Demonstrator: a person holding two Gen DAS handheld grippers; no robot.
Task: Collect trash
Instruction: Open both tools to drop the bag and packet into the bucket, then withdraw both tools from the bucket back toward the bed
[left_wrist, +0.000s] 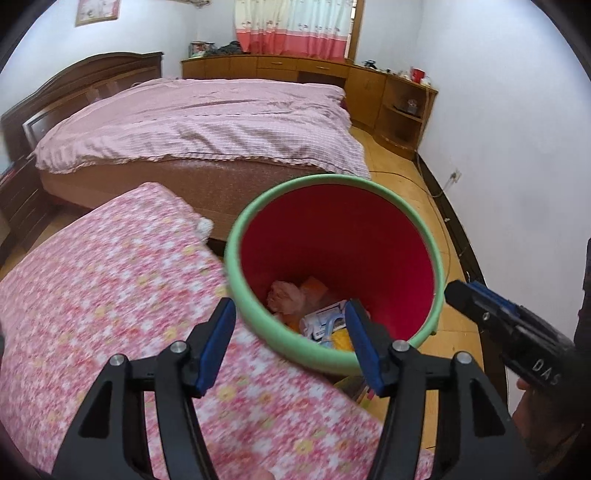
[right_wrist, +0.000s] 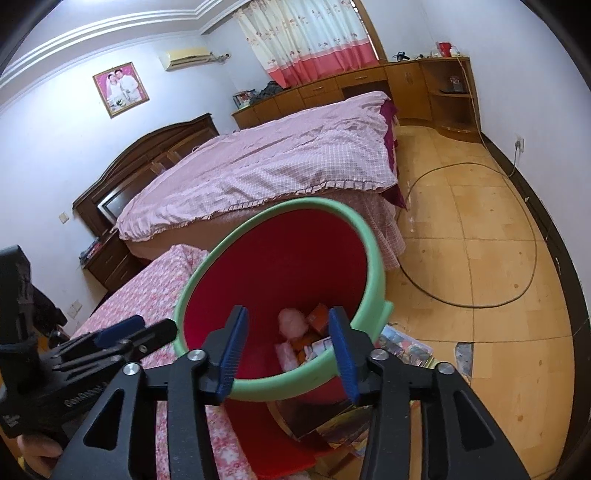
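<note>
A red trash bin with a green rim (left_wrist: 236, 236) stands on the floor beside a floral-covered surface; it also shows in the right wrist view (right_wrist: 192, 280). Inside lie crumpled pink paper (left_wrist: 286, 295), orange bits and printed wrappers (left_wrist: 325, 321); the pink paper shows in the right wrist view too (right_wrist: 291, 321). My left gripper (left_wrist: 290, 343) is open and empty, over the bin's near rim. My right gripper (right_wrist: 288, 354) is open and empty, just above the near rim. Each gripper shows in the other's view: the right one (left_wrist: 480, 306), the left one (right_wrist: 125, 336).
The pink floral-covered surface (left_wrist: 110, 288) lies left of the bin. A large bed with a pink checked quilt (left_wrist: 192, 122) stands behind. Magazines (right_wrist: 406, 347) lie on the tiled floor by the bin. A cable (right_wrist: 532, 258) loops over the floor. Wooden cabinets (left_wrist: 369, 88) line the far wall.
</note>
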